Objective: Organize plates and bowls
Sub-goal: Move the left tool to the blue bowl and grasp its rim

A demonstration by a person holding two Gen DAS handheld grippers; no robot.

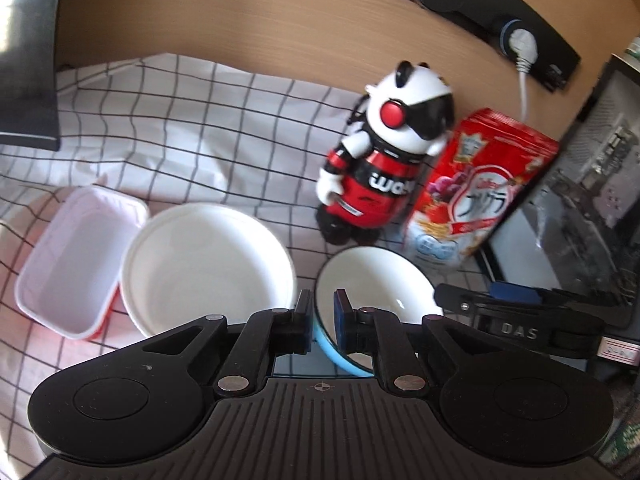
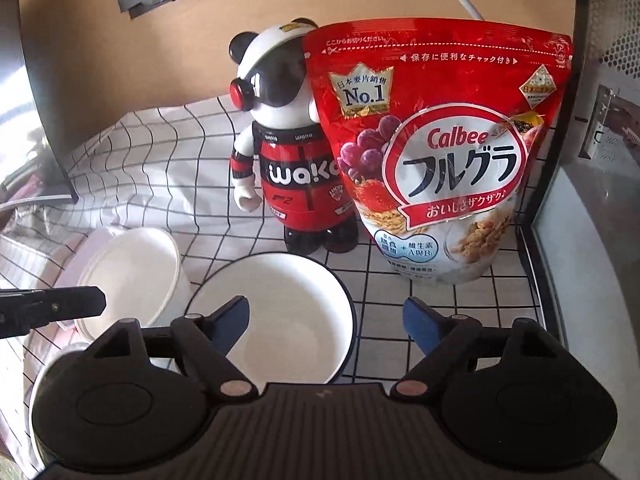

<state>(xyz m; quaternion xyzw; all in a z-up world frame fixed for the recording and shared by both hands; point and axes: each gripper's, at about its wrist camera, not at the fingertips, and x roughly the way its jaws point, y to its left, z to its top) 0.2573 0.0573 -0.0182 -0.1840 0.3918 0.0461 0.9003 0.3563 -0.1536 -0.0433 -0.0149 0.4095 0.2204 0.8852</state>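
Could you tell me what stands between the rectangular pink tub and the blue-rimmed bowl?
The round white bowl sits between the pink tub and the blue-rimmed bowl, shown in the left wrist view.

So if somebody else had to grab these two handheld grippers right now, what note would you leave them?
Left gripper: shut on the rim of the blue enamel bowl with the white inside.
Right gripper: open, holding nothing, above that same bowl.
Things: the round white plastic tub sits to the left of the bowl, touching the rectangular white-and-red container, all on the checked cloth. The bear figure and red cereal bag stand behind.
Done: bowl gripped.
Left: nothing is stacked yet; the bowl and the other dishes need grouping.
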